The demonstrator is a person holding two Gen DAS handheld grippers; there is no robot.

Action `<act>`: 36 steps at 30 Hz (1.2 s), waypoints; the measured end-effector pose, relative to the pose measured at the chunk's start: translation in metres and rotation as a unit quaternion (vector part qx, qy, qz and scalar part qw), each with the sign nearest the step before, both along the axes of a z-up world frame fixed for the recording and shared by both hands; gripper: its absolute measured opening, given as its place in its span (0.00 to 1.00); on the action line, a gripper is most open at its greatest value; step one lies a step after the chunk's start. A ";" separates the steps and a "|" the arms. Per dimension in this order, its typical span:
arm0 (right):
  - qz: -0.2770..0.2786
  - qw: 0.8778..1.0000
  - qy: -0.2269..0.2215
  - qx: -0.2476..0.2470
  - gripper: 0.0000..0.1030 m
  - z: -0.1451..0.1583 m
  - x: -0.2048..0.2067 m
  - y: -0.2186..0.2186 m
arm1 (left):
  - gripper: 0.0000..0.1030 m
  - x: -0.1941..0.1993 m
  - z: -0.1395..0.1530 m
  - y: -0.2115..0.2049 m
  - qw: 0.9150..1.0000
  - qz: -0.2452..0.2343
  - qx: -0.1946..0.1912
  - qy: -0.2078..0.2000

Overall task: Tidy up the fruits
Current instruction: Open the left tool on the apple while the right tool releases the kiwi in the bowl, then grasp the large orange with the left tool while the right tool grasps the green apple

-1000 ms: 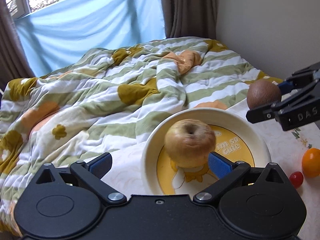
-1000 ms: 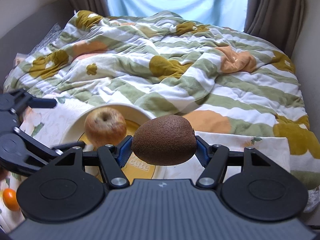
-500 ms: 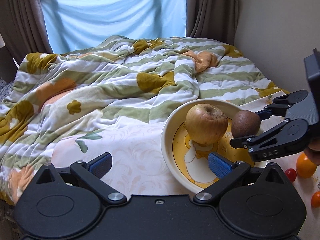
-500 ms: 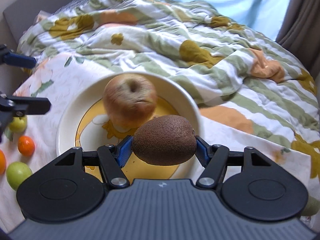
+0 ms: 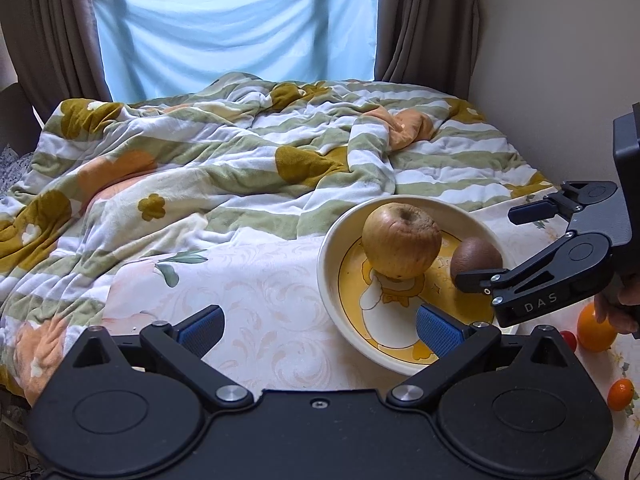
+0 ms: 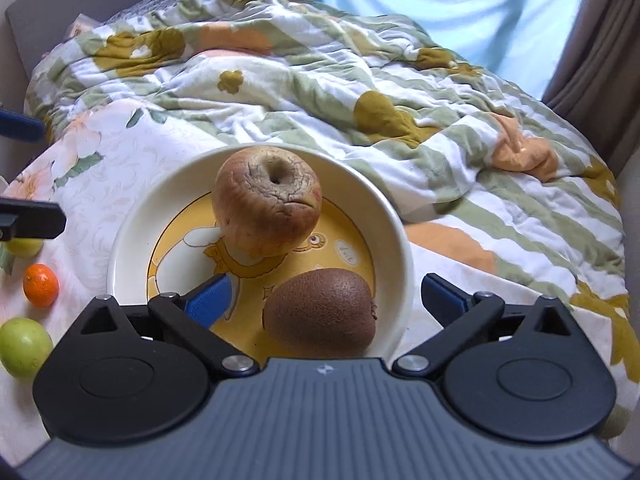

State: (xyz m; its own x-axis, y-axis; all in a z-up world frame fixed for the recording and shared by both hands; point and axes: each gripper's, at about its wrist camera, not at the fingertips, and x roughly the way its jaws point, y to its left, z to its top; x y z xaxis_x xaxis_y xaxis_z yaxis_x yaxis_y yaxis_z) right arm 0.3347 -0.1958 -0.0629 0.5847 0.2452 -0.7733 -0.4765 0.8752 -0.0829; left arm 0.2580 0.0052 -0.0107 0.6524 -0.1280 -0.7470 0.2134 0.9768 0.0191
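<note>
A cream bowl (image 6: 396,216) with a yellow cartoon bottom sits on the bed. In it lie a wrinkled apple (image 6: 267,198) and a brown kiwi (image 6: 320,312). My right gripper (image 6: 326,298) hovers over the bowl's near side, its jaws opening wide; the kiwi lies between them, touched by neither pad. From the left wrist view the same bowl (image 5: 326,258), apple (image 5: 401,240) and kiwi (image 5: 476,256) show, with the right gripper (image 5: 500,248) reaching in from the right. My left gripper (image 5: 320,330) is open and empty, its right pad over the bowl's near rim.
Loose fruit lies on the pale sheet beside the bowl: an orange (image 5: 596,330), a small tangerine (image 6: 41,285), a green fruit (image 6: 24,347) and a red cherry tomato (image 5: 570,340). A rumpled striped quilt (image 5: 240,160) covers the bed behind. A wall (image 5: 560,40) stands to the right.
The right gripper came down over the bowl with the kiwi and let it go; the kiwi now rests in the bowl beside the apple. The left gripper drew back to the left.
</note>
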 end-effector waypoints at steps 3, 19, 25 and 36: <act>-0.014 1.000 0.001 0.017 1.00 0.009 -0.005 -0.007 | 1.00 -0.007 0.007 -0.001 1.000 0.002 -0.003 -0.007; -0.068 0.996 -0.018 0.060 1.00 0.083 -0.081 -0.051 | 1.00 -0.091 0.060 -0.009 0.997 0.034 -0.025 -0.065; -0.080 0.994 -0.043 0.067 1.00 0.105 -0.127 -0.058 | 1.00 -0.133 0.070 -0.002 0.995 0.062 -0.042 -0.069; -0.058 0.991 -0.095 0.075 1.00 0.125 -0.200 -0.049 | 1.00 -0.198 0.076 0.015 0.991 0.104 -0.018 -0.087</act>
